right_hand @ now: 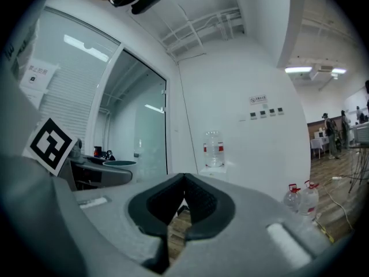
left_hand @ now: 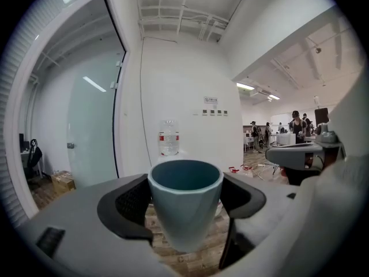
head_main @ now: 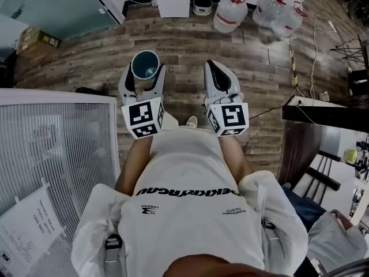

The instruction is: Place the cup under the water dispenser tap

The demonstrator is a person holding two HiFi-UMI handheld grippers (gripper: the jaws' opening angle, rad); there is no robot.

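Step in hand: judging by the layout, the carry to the machine; the cup (left_hand: 185,209) had not yet reached the tap.
Left tongs (head_main: 144,77): spread wide, pads pressed on the cup's two sides, holding it upright with its mouth open and empty.
Right tongs (right_hand: 183,199): closed tight, nothing between them, level beside the left pair at three o'clock.
Cup's place: in the air over the wooden floor (head_main: 184,45), well apart from the machine.
Water dispenser (head_main: 173,3): white, against the far wall at twelve o'clock, a clear bottle (right_hand: 213,149) on top; its tap could not be made out.
Spare bottles (head_main: 230,11): on the floor at one o'clock.
Next move, likely: approach at twelve o'clock, keep the cup upright, find the tap, set the cup beneath it.
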